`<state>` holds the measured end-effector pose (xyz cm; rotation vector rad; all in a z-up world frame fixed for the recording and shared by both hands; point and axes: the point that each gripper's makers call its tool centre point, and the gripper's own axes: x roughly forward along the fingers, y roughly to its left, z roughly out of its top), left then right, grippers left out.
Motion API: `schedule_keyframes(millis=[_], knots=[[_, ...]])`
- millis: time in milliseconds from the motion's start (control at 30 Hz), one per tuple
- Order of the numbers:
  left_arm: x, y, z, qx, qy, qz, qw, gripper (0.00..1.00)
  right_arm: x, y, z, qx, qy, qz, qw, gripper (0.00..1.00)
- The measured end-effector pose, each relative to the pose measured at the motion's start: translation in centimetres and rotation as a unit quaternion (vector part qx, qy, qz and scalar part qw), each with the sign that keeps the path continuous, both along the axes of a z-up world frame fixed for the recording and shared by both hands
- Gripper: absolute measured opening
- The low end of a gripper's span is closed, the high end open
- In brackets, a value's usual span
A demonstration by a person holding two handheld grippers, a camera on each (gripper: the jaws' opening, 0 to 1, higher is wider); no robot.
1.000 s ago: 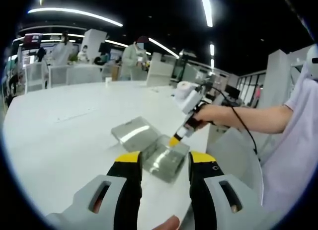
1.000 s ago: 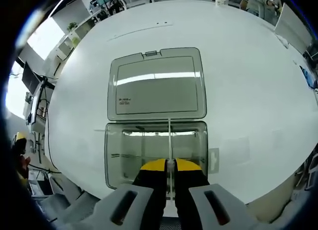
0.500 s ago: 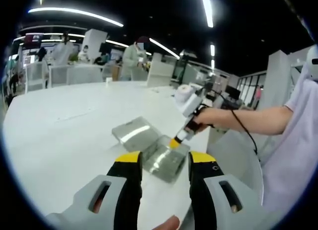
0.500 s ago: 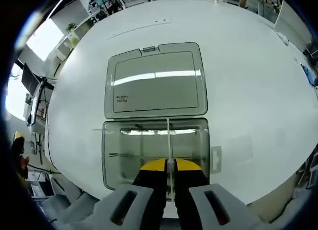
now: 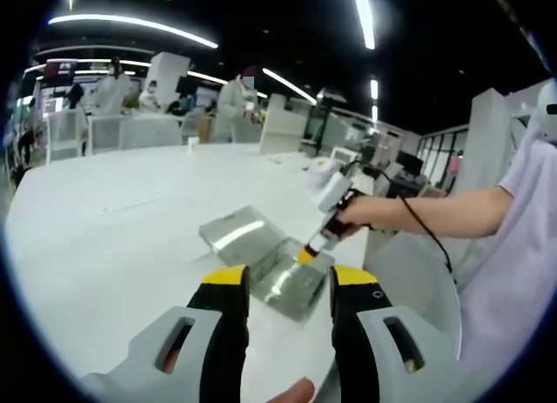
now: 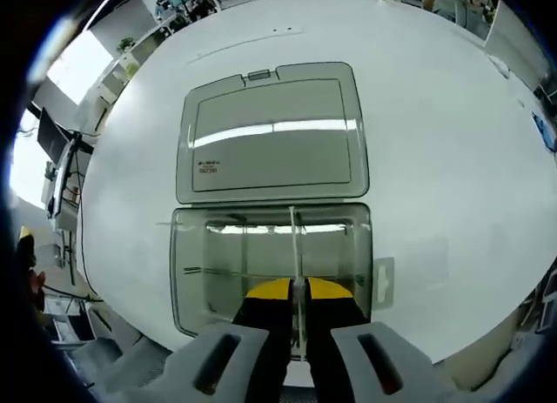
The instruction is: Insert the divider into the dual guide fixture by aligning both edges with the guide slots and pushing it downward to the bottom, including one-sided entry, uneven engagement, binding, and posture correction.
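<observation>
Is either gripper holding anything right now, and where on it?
The right gripper pinches the thin clear divider by its near top edge, over the open box. The left gripper holds nothing.

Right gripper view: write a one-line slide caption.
Right gripper shut on divider, lowering it into open clear box.

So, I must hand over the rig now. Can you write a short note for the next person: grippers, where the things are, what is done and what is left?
Right gripper: shut on the divider, holding it upright inside the clear box.
Left gripper: open, empty, held back from the box.
The box stands near the edge of the white table, its lid open flat behind it.
Done: divider has entered the box.
Cannot tell: if both edges are in the slots, or if it has reached the bottom.
Left: check both sides, push down fully, release.
</observation>
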<state>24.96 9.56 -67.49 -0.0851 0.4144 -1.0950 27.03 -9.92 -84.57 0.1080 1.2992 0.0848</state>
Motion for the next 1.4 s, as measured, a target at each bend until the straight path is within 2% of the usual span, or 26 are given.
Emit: schedule_keyframes(millis=[333, 900, 1300, 1400], knots=[[0.1, 0.0, 0.1, -0.001, -0.001, 0.003, 1.0, 0.34, 0.1, 0.0, 0.1, 0.015, -0.002, -0.005, 0.9999, 0.0], [0.3, 0.0, 0.0, -0.006, 0.0, 0.002, 1.0, 0.34, 0.3, 0.0, 2.9, 0.016, -0.022, -0.03, 0.9992, 0.0], [0.3, 0.1, 0.2, -0.01, -0.002, -0.001, 0.9999, 0.34, 0.3, 0.1, 2.8, 0.006, -0.021, -0.028, 0.9994, 0.0], [0.3, 0.1, 0.3, -0.01, -0.003, -0.001, 0.9999, 0.34, 0.4, 0.1, 2.2, 0.006, -0.018, -0.028, 0.9994, 0.0]])
